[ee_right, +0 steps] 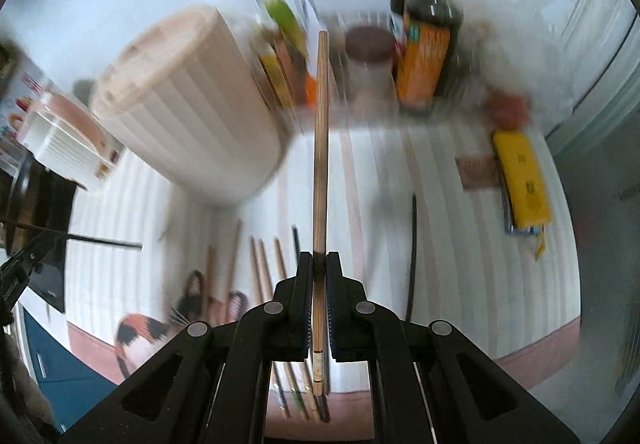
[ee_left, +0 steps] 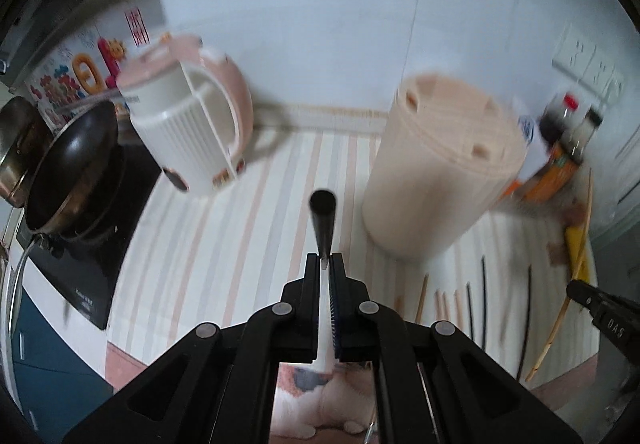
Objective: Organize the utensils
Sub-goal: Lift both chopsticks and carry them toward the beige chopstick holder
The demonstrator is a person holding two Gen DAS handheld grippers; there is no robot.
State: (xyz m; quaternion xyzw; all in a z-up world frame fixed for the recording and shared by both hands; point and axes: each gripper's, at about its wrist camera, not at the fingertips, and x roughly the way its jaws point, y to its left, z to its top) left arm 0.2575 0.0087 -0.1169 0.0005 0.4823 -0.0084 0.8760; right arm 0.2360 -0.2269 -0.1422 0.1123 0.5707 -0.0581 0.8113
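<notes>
My left gripper (ee_left: 326,260) is shut on a black chopstick (ee_left: 324,228) that points forward above the striped counter (ee_left: 240,228). The right gripper (ee_right: 320,258) is shut on a long wooden chopstick (ee_right: 320,148), held clear of the counter. A beige ribbed utensil holder (ee_left: 444,172) with holes in its lid stands ahead and to the right of the left gripper; in the right wrist view the holder (ee_right: 188,112) is ahead and to the left. Several loose chopsticks (ee_right: 260,268), wooden and black, lie on the counter below. Both views are motion-blurred.
A white and pink kettle (ee_left: 188,124) and a dark pan (ee_left: 72,164) on a stove sit at the left. Sauce bottles (ee_right: 428,24), a jar (ee_right: 370,60) and a yellow packet (ee_right: 520,180) crowd the back right. A calico cat (ee_right: 136,328) is below the counter's front edge.
</notes>
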